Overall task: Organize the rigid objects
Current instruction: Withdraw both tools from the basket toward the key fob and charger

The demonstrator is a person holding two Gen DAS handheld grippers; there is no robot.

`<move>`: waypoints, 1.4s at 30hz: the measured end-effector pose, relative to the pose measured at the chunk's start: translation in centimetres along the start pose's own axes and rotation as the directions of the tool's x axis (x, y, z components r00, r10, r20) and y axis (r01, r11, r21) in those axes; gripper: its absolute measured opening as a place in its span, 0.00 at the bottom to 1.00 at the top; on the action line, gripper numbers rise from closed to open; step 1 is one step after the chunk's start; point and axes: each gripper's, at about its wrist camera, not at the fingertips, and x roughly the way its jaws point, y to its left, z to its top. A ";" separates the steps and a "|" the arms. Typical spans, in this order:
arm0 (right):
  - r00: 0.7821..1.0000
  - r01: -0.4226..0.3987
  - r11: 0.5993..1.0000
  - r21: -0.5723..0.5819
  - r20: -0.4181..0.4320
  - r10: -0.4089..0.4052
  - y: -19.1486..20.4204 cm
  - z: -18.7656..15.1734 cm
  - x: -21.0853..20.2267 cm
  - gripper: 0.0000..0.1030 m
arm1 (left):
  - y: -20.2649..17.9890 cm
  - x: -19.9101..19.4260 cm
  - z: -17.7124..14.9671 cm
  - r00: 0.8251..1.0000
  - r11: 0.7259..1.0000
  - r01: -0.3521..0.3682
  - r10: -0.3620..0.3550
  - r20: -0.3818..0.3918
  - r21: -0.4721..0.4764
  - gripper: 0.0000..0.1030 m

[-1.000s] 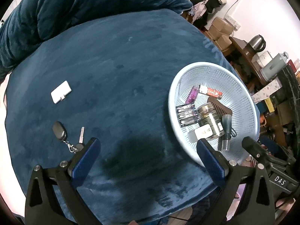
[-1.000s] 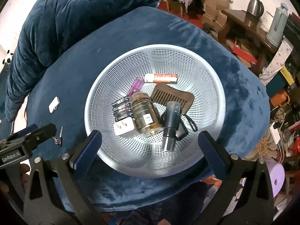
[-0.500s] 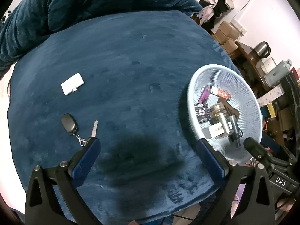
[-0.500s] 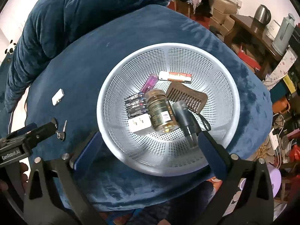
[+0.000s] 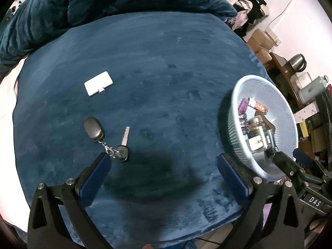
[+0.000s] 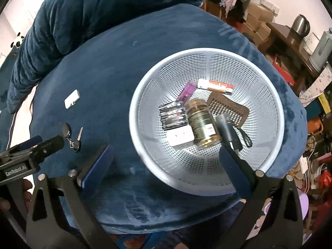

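Both my grippers, left [image 5: 161, 176] and right [image 6: 164, 166], gape empty. My left has swung toward the keys [image 5: 105, 133] at eleven o'clock; basket [image 6: 276, 95] slid right. Keys next, I'd judge.

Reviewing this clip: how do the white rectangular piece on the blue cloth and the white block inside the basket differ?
The white rectangular piece lies alone on the blue cloth, while the white block sits in the basket, crowded against the amber jar and the dark packets. The piece on the cloth looks thin and flat with a small tab on one edge; the block in the basket looks thicker. Both are white and untouched by either gripper.
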 end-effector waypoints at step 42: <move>0.988 -0.129 0.966 -0.222 -0.116 0.105 14.2 -0.1 6.5 1.00 | 17.2 3.6 -2.2 0.998 0.953 -0.028 0.012 -0.057 -0.300 0.99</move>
